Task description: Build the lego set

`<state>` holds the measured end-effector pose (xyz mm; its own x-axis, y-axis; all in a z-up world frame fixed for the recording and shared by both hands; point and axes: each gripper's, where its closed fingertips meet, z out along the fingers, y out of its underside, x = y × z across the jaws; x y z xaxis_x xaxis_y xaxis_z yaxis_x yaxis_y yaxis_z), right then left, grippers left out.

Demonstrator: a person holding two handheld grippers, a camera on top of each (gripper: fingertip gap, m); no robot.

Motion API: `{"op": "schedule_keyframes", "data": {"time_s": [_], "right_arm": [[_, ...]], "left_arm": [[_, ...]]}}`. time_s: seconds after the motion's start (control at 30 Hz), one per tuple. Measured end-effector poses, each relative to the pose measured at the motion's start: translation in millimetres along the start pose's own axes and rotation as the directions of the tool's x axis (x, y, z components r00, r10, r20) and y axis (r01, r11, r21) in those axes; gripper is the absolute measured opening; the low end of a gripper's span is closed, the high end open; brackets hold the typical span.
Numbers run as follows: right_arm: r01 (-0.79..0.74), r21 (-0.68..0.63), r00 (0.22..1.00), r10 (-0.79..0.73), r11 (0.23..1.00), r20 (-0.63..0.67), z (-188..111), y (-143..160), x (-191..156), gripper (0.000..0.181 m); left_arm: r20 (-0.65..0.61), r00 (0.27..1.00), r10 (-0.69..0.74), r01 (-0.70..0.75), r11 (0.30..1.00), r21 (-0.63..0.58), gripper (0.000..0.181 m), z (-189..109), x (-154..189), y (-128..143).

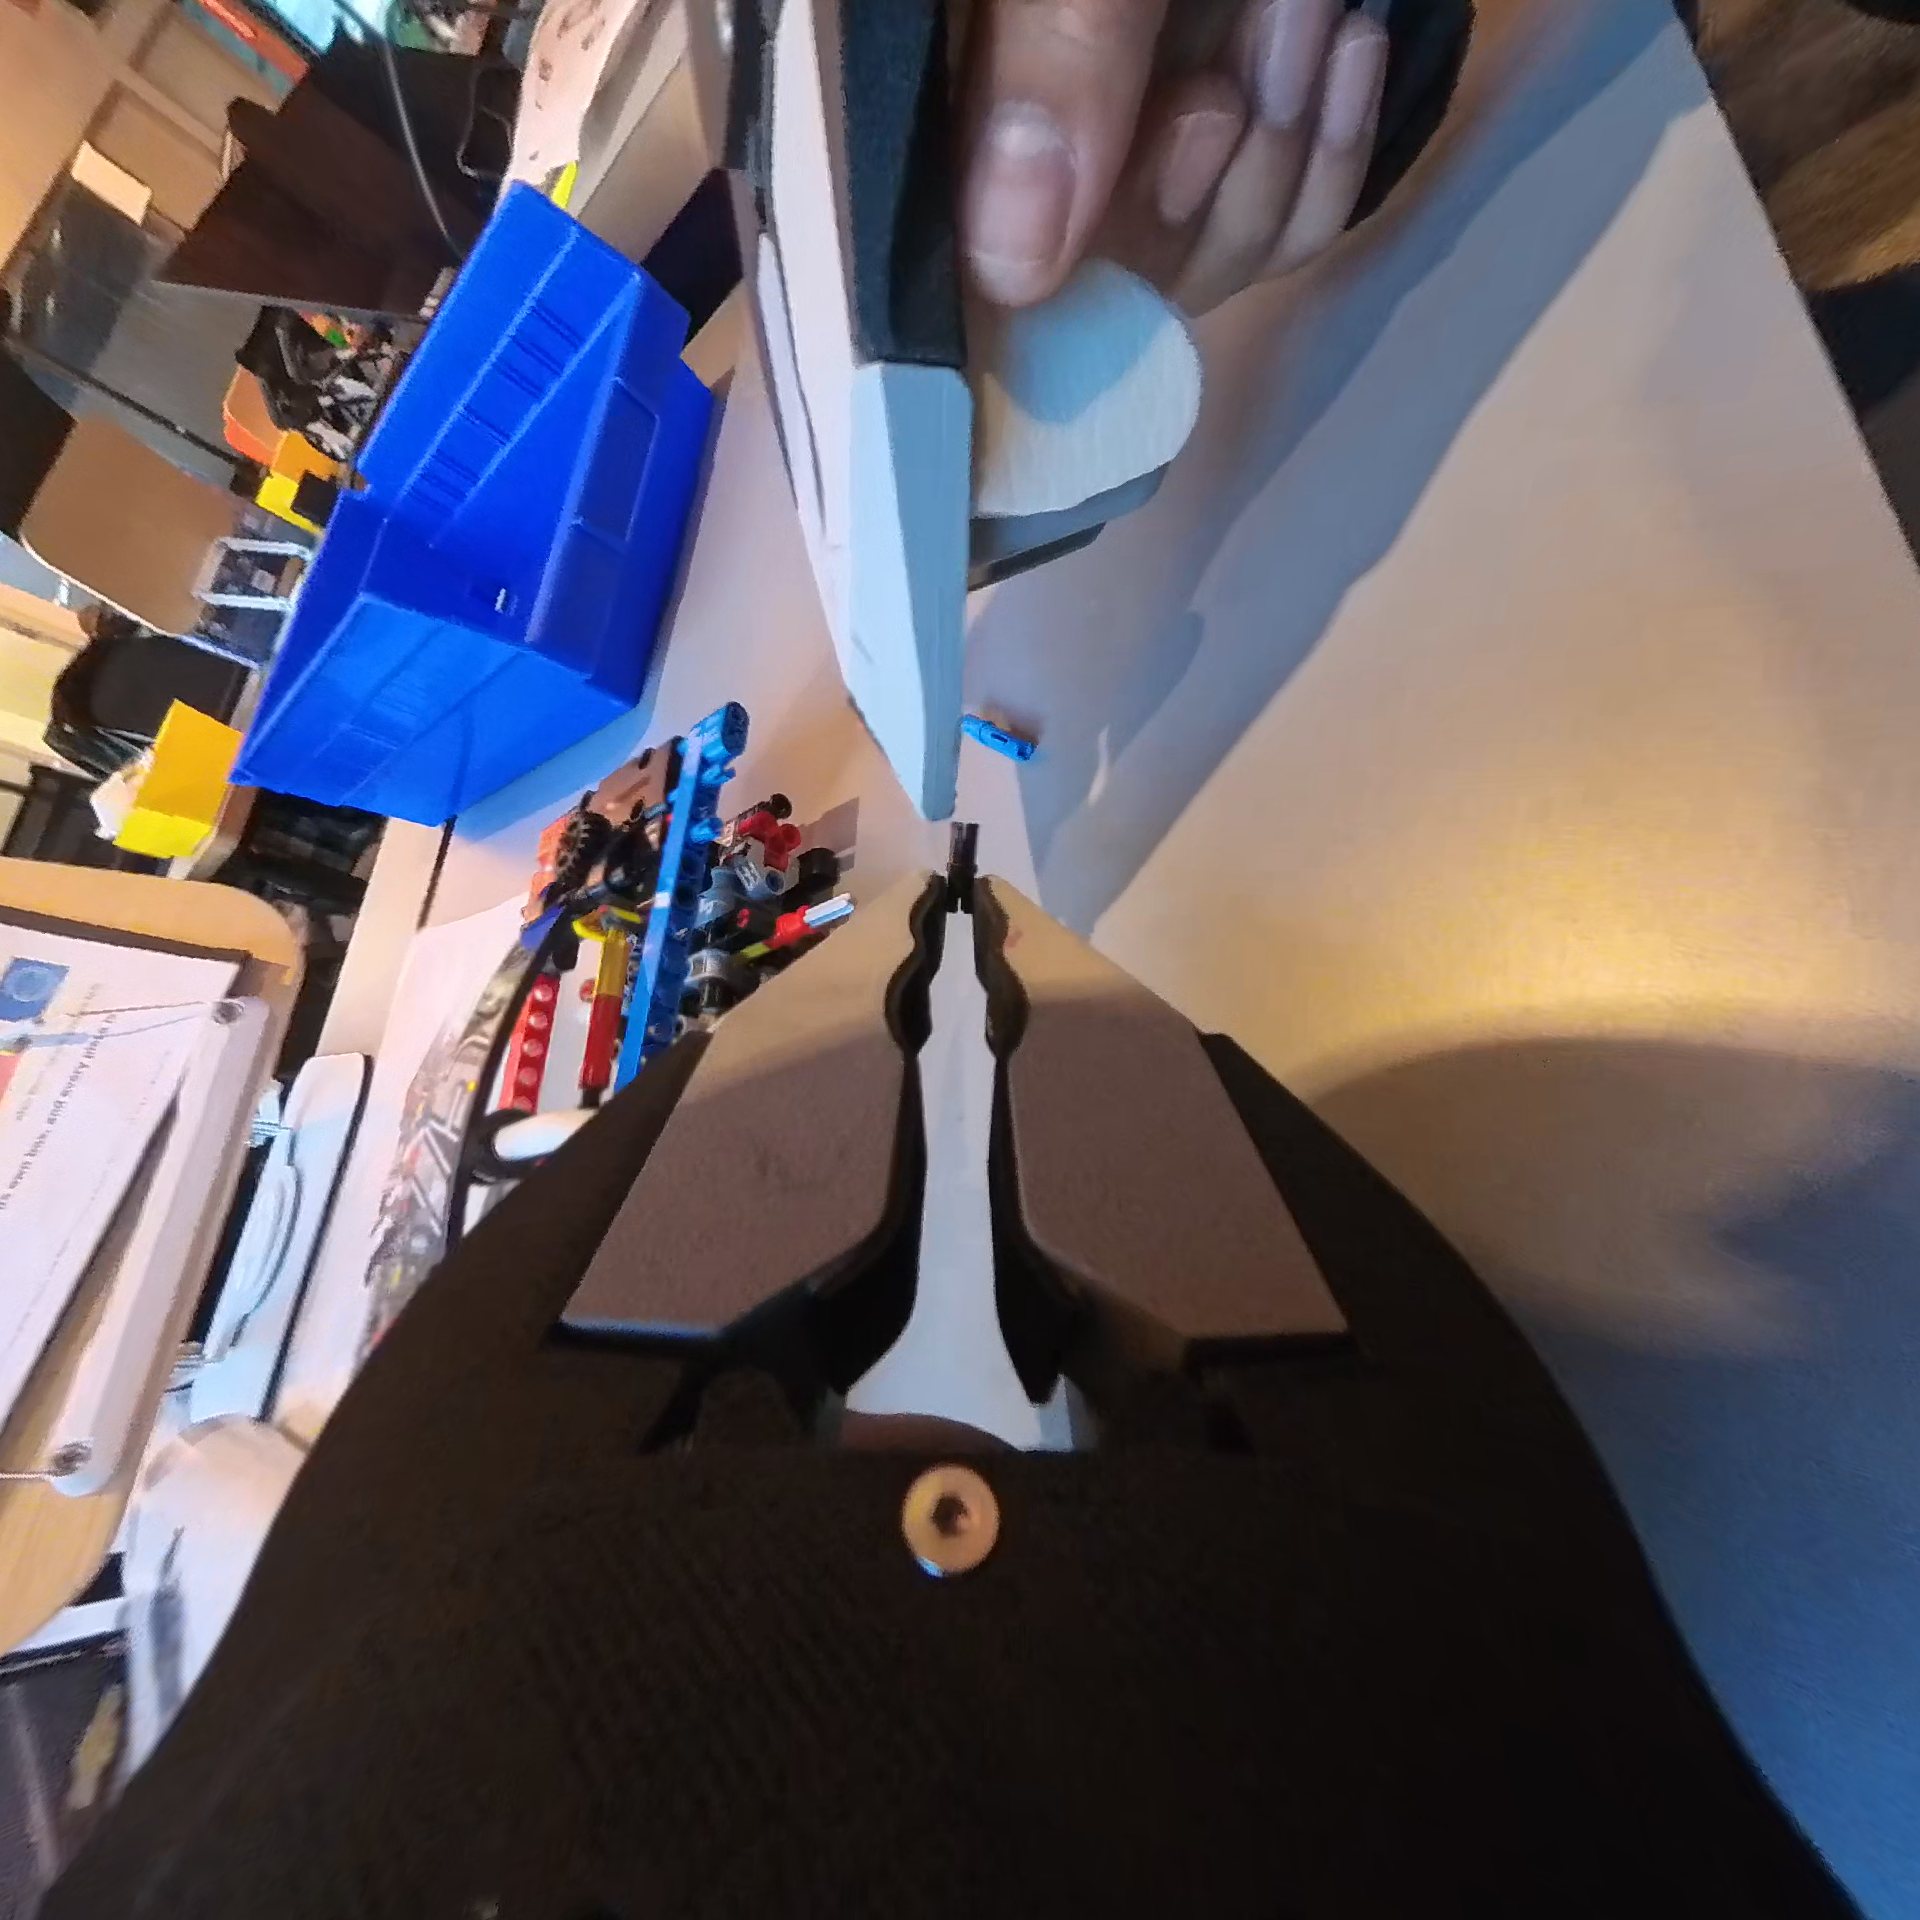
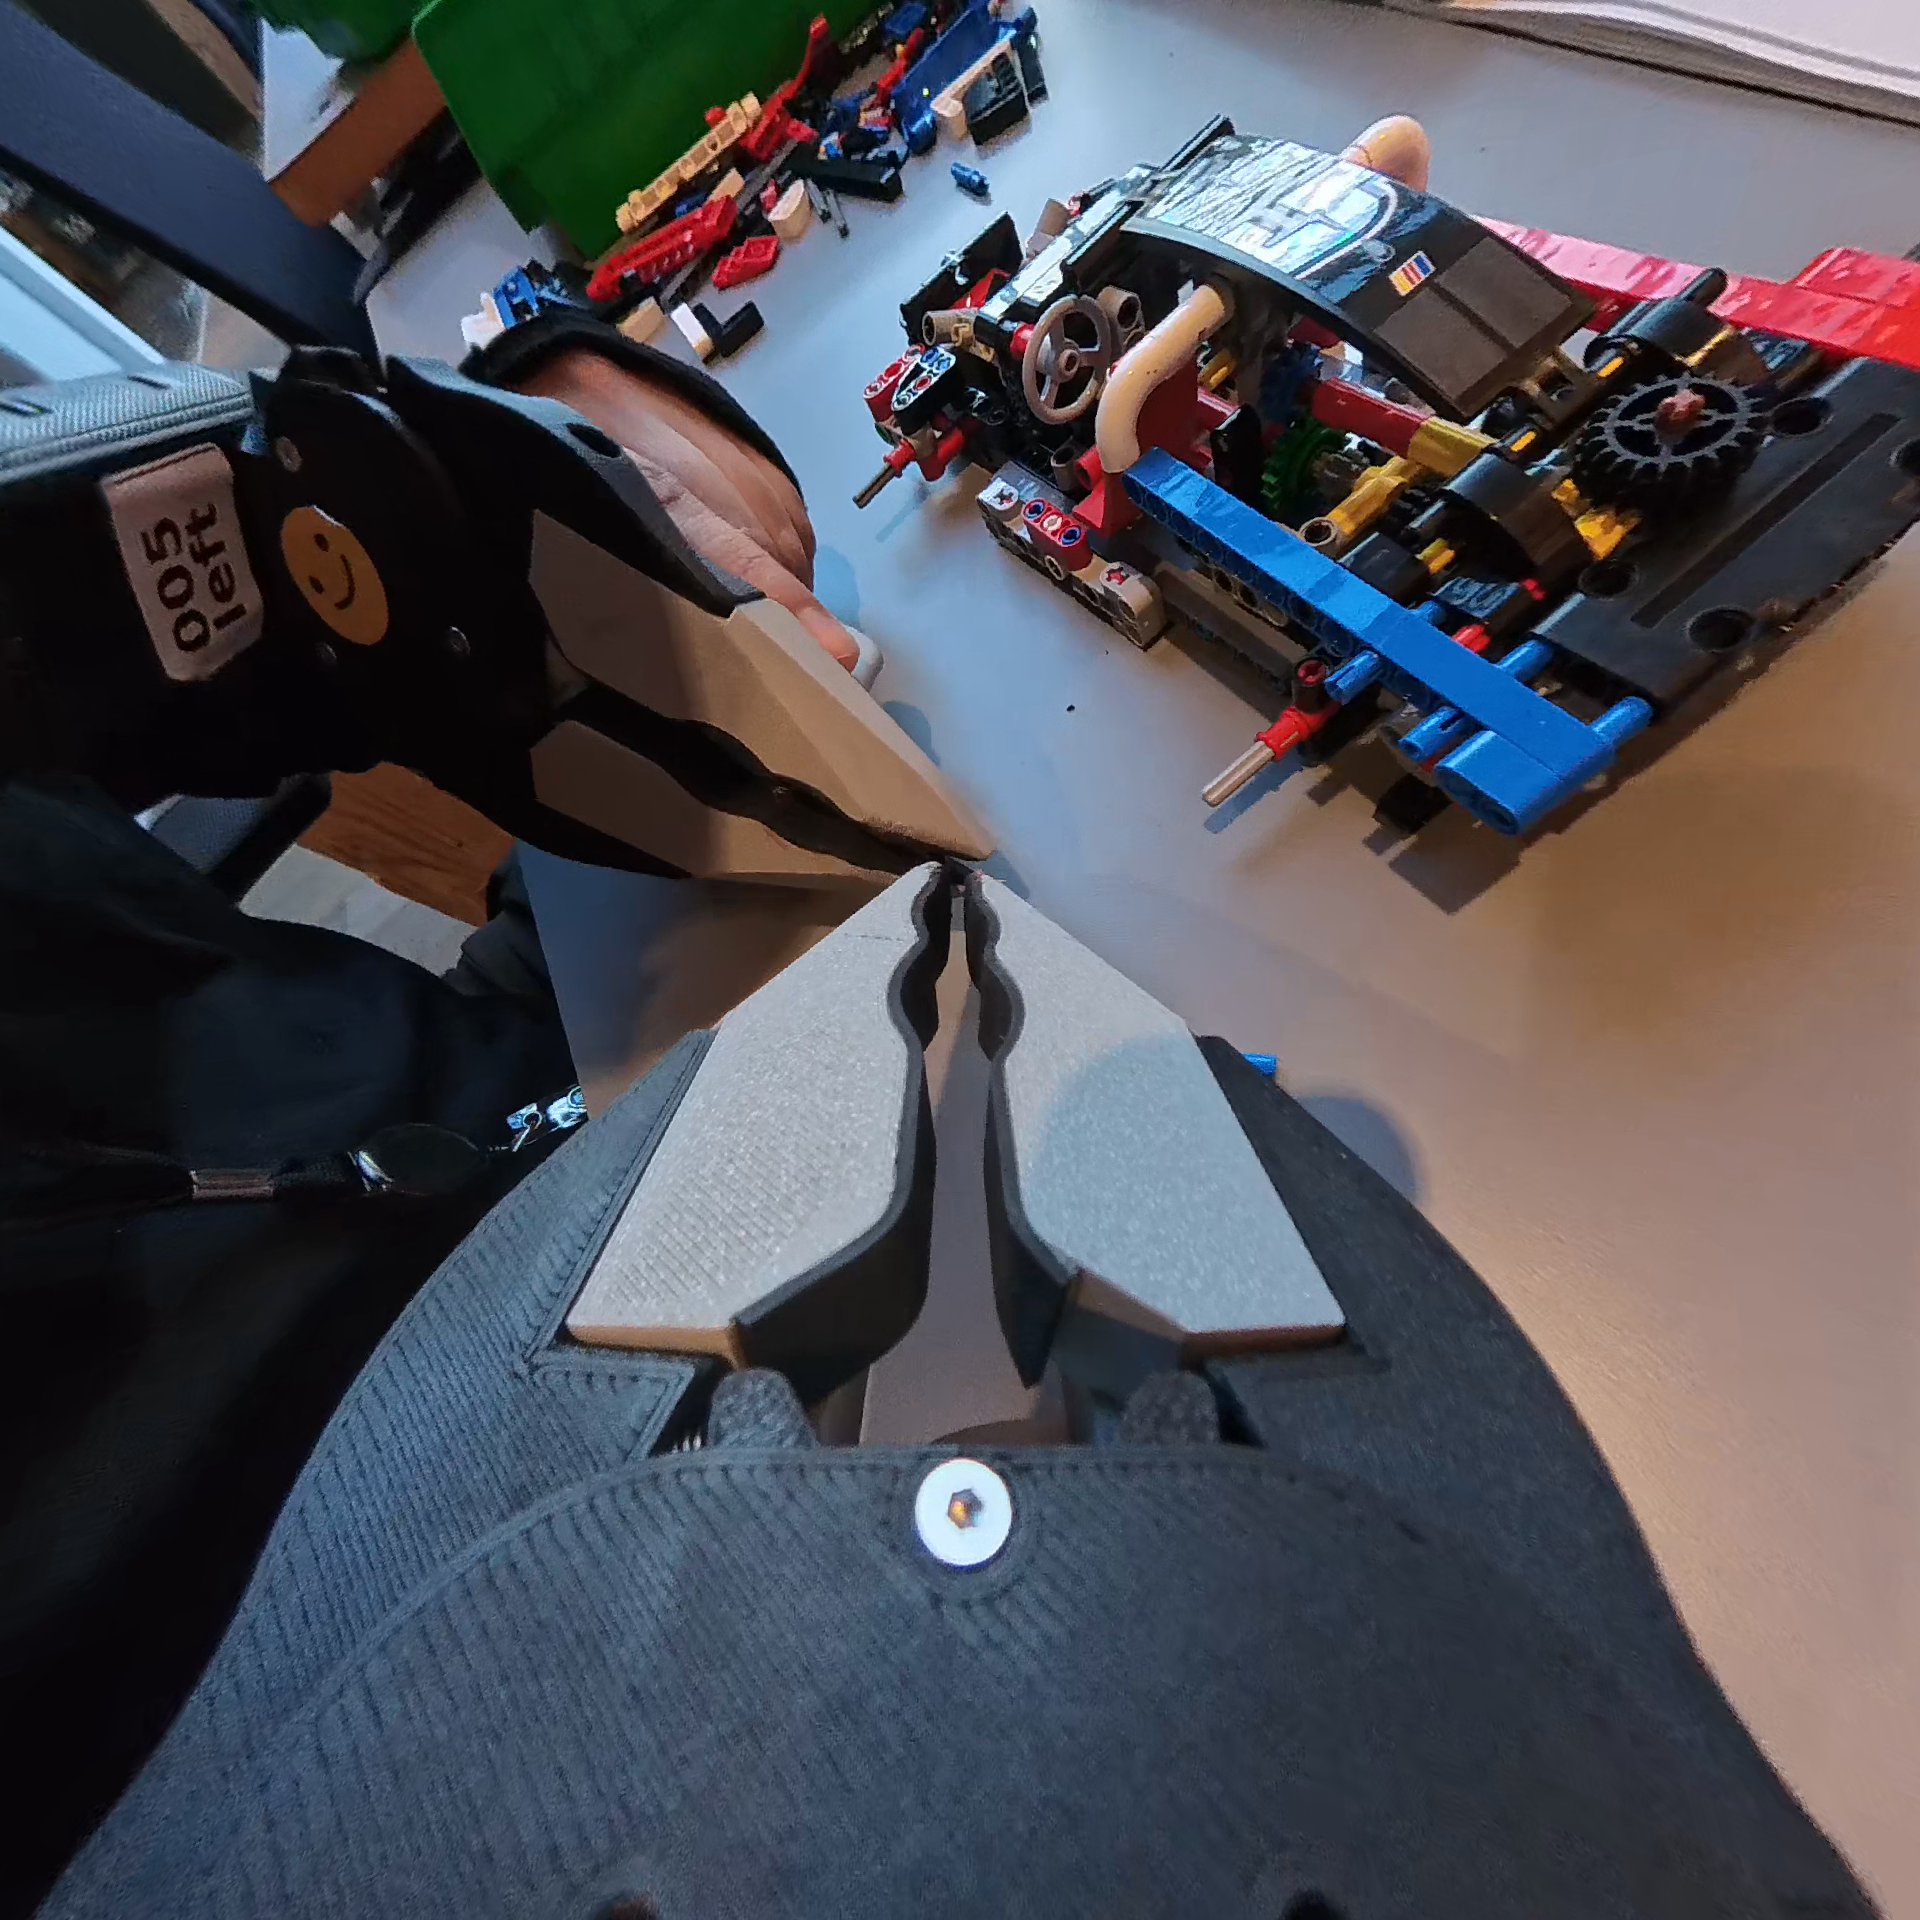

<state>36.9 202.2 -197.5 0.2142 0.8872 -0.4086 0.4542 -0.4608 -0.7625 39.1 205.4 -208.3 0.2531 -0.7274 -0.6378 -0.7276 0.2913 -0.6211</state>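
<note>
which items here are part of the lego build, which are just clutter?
In the job:
left gripper, pinching a small black pin
right gripper, tip meeting it
part-built car
loose parts pile

Lying about:
blue bin
green bin
stray blue pin
papers

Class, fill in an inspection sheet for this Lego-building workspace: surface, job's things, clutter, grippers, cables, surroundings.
Surface: pale table, bare near the grippers.
Job's things: part-built car; small black pin; loose parts pile; stray blue pin.
Clutter: blue bin, green bin, papers.
Grippers: left gripper shut on the black pin; right gripper tips meet it, jaws nearly closed, grip unclear.
Cables: nothing seen on the table.
Surroundings: cluttered shelves behind.
</note>
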Motion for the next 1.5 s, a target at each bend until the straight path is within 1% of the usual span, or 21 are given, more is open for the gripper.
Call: {"op": "schedule_keyframes", "data": {"time_s": [0.13, 0.23, 0.37, 0.5, 0.57, 0.77, 0.93, 1.0, 1.07, 1.17, 1.23, 1.3, 1.4, 1.5], "right_arm": [[0.003, 0.019, 1.0, -0.003, 1.0, -0.003, -4, -2, 0, 0.0], [0.013, 0.031, 1.0, -0.013, 0.999, 0.005, -7, -3, -3, 0.0], [0.031, 0.036, 0.999, -0.031, 0.999, 0.012, -7, -4, -8, 0.003], [0.061, 0.017, 0.998, -0.061, 0.998, -0.014, -4, -2, -8, 0.004], [0.071, 0.017, 0.997, -0.071, 0.997, -0.013, -3, -1, -10, 0.001], [0.088, 0.004, 0.996, -0.088, 0.996, -0.035, -1, 2, -12, 0.001], [0.122, 0.004, 0.99, -0.121, 0.993, -0.078, -3, 5, -11, 0.001], [0.142, 0.026, 0.983, -0.138, 0.99, -0.118, -7, 4, -9, 0.001], [0.156, 0.067, 0.973, -0.141, 0.986, -0.185, -16, 2, -3, 0.001], [0.182, 0.134, 0.948, -0.137, 0.974, -0.288, -34, 3, 4, 0.001], [0.218, 0.156, 0.924, -0.152, 0.963, -0.351, -43, 6, 6, 0.001], [0.245, 0.169, 0.907, -0.165, 0.955, -0.386, -49, 10, 6, 0.001], [0.263, 0.197, 0.902, -0.168, 0.945, -0.399, -55, 11, 4, 0.001], [0.261, 0.217, 0.91, -0.165, 0.941, -0.38, -59, 9, 1, 0.001]], "left_arm": [[-0.004, 0.997, -0.077, 0.077, 0.997, 0.006, 0.002, -1, -5, 2], [-0.006, 0.995, -0.098, 0.098, 0.995, 0.024, 0.002, -2, -7, 0], [-0.003, 0.998, -0.07, 0.07, 0.997, 0.043, 0.002, -2, -7, -6], [-0.001, 0.999, -0.047, 0.047, 0.997, 0.064, 0.002, -4, -6, -13], [0.008, 1.0, -0.023, 0.022, 0.998, 0.057, 0.002, -4, -5, -12], [0.003, 0.999, 0.032, -0.032, 0.999, 0.04, 0.002, -3, -1, -14], [-0.008, 1.0, 0.029, -0.028, 0.999, 0.026, 0.002, -1, 2, -15], [-0.016, 1.0, -0.016, 0.017, 0.999, 0.028, 0.004, 0, 0, -18], [-0.02, 0.996, -0.081, 0.082, 0.996, 0.023, 0.024, 1, -6, -21], [-0.055, 0.977, -0.205, 0.204, 0.979, -0.022, 0.036, 1, -16, -19], [-0.062, 0.96, -0.272, 0.269, 0.962, -0.054, 0.036, 1, -24, -17], [-0.059, 0.94, -0.335, 0.33, 0.94, -0.084, 0.035, 1, -28, -16], [-0.022, 0.908, -0.419, 0.413, 0.901, -0.131, 0.032, -1, -29, -14], [0.024, 0.899, -0.436, 0.434, 0.885, -0.169, 0.031, -9, -22, -11]]}}
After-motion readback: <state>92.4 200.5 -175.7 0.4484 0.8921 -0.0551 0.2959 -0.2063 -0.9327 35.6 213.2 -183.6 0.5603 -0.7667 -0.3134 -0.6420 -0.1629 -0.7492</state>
